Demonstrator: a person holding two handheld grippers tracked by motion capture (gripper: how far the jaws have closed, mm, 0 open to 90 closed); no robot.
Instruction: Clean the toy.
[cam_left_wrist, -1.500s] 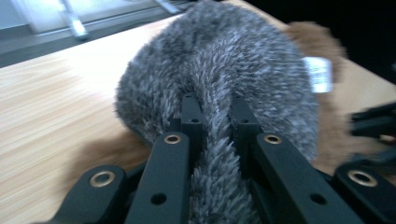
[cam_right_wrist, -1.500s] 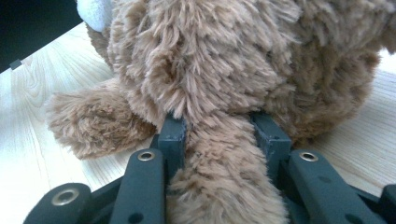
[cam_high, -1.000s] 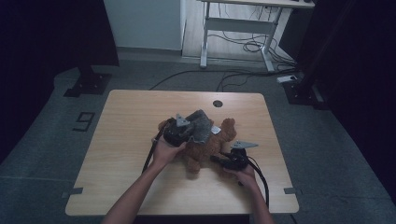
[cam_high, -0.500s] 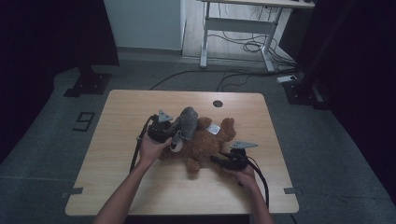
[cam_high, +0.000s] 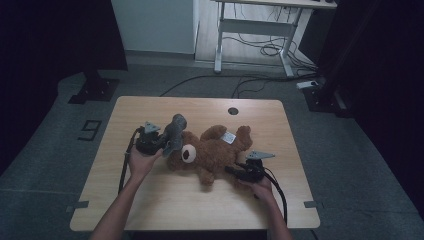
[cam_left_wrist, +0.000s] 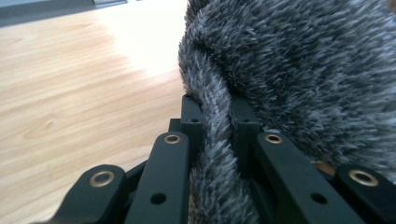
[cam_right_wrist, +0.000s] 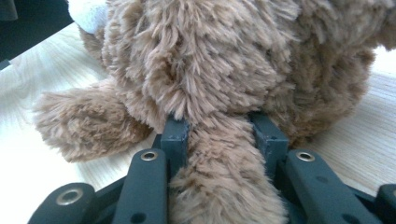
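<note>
A brown teddy bear (cam_high: 212, 150) lies on its back in the middle of the wooden table (cam_high: 150, 200), with its white snout (cam_high: 188, 154) toward the left. My left gripper (cam_high: 162, 142) is shut on a grey fuzzy piece (cam_high: 175, 131) and holds it up beside the bear's head. In the left gripper view a fold of the grey fuzzy piece (cam_left_wrist: 299, 70) is pinched in the left gripper (cam_left_wrist: 215, 116). My right gripper (cam_high: 231, 170) is shut on a limb at the bear's lower right. In the right gripper view that limb (cam_right_wrist: 224, 196) sits clamped in the right gripper (cam_right_wrist: 219, 126).
A white tag (cam_high: 229, 138) lies on the bear's body. A round cable hole (cam_high: 233, 110) is near the table's far edge. A white desk frame (cam_high: 250, 30) and cables (cam_high: 270, 50) stand on the floor behind. A black stand base (cam_high: 95, 87) is at the far left.
My left gripper has moved left, carrying the grey fuzzy piece from over the bear's chest to beside its head. The right gripper has stayed clamped on the limb.
</note>
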